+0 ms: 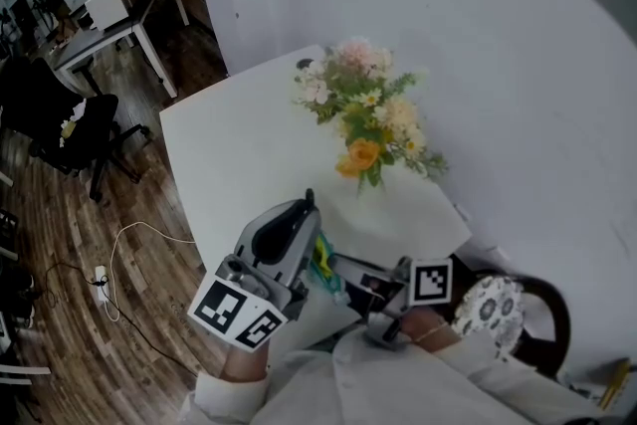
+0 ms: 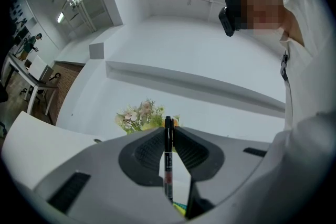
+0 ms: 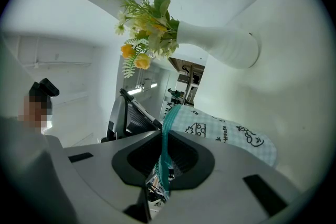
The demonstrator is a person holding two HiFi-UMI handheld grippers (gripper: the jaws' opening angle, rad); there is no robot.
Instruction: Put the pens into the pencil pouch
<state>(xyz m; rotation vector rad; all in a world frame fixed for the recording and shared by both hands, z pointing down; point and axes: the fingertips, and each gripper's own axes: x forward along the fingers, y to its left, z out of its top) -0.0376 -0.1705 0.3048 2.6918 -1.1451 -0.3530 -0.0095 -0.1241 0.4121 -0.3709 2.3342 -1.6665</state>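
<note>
2 grippers share the work: the left gripper (image 2: 168, 131) has its jaws clenched on a black pen (image 2: 168, 165), and the right gripper (image 3: 164, 139) pinches the pencil pouch (image 3: 231, 136) by its teal edge, probably to hold its mouth open.

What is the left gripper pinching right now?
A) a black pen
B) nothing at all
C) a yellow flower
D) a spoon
A: in the left gripper view, the left gripper has its jaws closed on a black pen that stands upright between them.
</note>
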